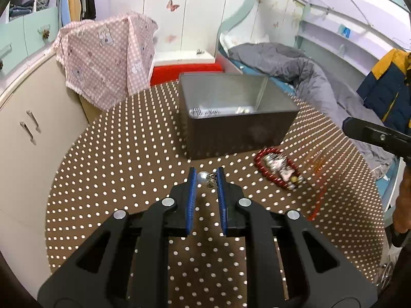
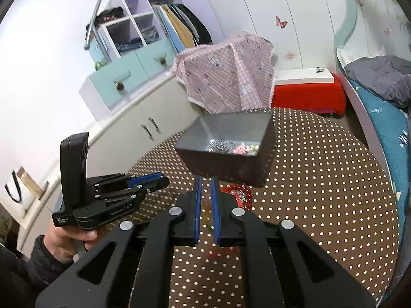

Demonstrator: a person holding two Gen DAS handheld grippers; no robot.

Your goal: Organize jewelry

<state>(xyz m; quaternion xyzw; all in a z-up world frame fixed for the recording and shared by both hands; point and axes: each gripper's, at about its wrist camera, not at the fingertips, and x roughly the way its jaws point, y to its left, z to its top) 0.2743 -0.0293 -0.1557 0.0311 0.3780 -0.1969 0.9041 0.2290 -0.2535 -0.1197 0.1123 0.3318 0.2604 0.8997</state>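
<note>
A grey open box (image 1: 231, 113) stands on the round brown dotted table (image 1: 128, 169), with several jewelry pieces (image 2: 231, 146) lying inside. My left gripper (image 1: 206, 177) is shut on a pearl earring (image 1: 204, 177) just in front of the box. A red bead bracelet (image 1: 272, 169) with a cluster of silver and pink trinkets (image 1: 278, 165) lies to the right of it. My right gripper (image 2: 206, 187) is shut on a thin orange-red strand (image 2: 206, 210), held above the table near the bracelet (image 2: 236, 192). The left gripper also shows in the right wrist view (image 2: 154, 179).
A pink checked cloth (image 1: 108, 56) drapes over something behind the table. A white cabinet (image 1: 25, 133) stands at the left, a red bench (image 1: 179, 70) behind the box, and a bed with grey bedding (image 1: 295, 69) at the right.
</note>
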